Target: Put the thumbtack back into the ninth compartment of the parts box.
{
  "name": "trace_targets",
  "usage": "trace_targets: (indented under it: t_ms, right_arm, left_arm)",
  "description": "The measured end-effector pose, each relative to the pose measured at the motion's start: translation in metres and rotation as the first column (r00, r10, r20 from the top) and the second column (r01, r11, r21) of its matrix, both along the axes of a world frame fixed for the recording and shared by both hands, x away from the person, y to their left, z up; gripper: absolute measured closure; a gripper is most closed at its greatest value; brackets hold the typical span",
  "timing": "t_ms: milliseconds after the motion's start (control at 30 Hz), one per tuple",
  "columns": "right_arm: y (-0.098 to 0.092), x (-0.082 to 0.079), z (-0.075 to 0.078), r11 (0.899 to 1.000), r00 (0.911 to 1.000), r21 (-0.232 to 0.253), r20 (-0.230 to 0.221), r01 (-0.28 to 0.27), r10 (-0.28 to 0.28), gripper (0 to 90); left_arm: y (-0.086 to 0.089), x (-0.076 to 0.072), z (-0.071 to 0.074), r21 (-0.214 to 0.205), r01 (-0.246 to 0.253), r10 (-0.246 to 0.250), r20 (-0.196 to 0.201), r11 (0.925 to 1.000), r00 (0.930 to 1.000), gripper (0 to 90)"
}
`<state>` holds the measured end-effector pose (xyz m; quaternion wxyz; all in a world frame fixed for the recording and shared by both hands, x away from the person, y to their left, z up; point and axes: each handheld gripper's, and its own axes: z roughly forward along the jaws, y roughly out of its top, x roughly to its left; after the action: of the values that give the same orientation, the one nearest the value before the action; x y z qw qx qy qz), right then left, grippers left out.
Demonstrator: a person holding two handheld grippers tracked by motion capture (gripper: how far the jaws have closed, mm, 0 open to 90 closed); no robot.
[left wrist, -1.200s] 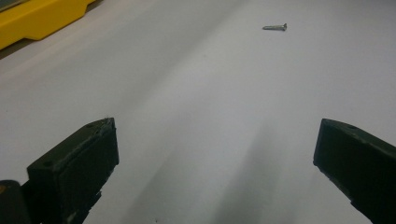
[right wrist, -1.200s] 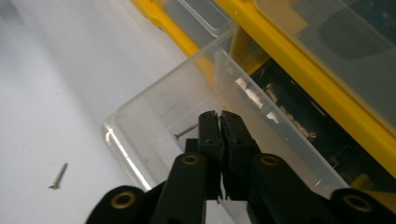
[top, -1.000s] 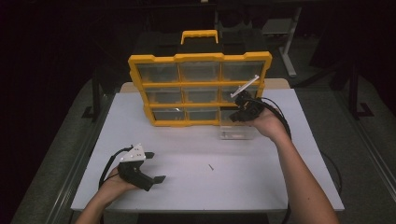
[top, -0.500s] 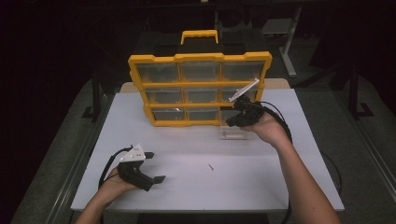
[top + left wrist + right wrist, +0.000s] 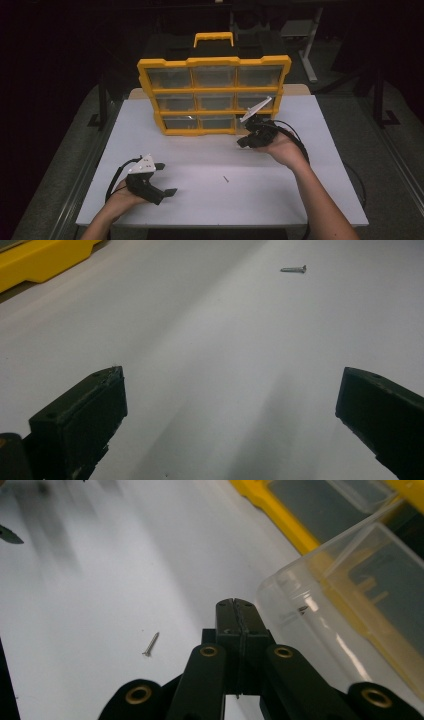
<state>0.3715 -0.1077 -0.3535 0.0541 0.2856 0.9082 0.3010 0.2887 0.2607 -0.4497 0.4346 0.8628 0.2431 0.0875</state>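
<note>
Right now the work looks to sit between steps: a small screw (image 5: 226,178) lies loose on the white worktop (image 5: 200,150), well apart from both hands, and nothing is held. The right tool (image 5: 243,141) hovers just in front of the yellow organiser case (image 5: 215,95), jaws clenched flat on each other with nothing between them, as the right gripper view makes plain. Just beside its tip stands a clear plastic drawer bin (image 5: 345,600), pulled out of the case and resting on the worktop; something dark and slender shows through its wall, too faint to name. The same screw (image 5: 150,644) lies on the bare surface to the left of those jaws in that view. The left tool (image 5: 162,180) rests low near the front edge, its jaws spread wide and released, with the screw (image 5: 294,269) ahead of it and off toward the right.

My reading is that the screw belongs in the clear bin. Picking it up would call for one tool to come down over it with open jaws set across the shank, pinch lightly so it does not skid on the smooth top, then carry it over the bin's rim.
</note>
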Motion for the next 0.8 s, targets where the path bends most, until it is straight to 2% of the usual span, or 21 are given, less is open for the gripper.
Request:
trace_targets:
  t_ms: [500,567,800]
  right_arm:
    - [0.006,-0.01,-0.029,1.0,0.9994,0.008,-0.026,-0.022,0.022,88.9]
    - [0.007,-0.011,-0.033,1.0,0.9991,-0.006,-0.032,-0.027,0.027,88.8]
    - [0.011,-0.015,-0.043,0.999,0.9987,-0.01,-0.04,-0.032,0.031,84.8]
  left_arm:
    - [0.0,0.0,0.0,0.0,-0.002,0.002,-0.002,1.0,1.0,0.0]
    - [0.0,0.0,-0.001,0.001,-0.003,0.003,-0.001,1.0,1.0,0.0]
    - [0.001,0.0,0.0,0.004,0.001,-0.001,0.003,1.0,1.0,0.0]
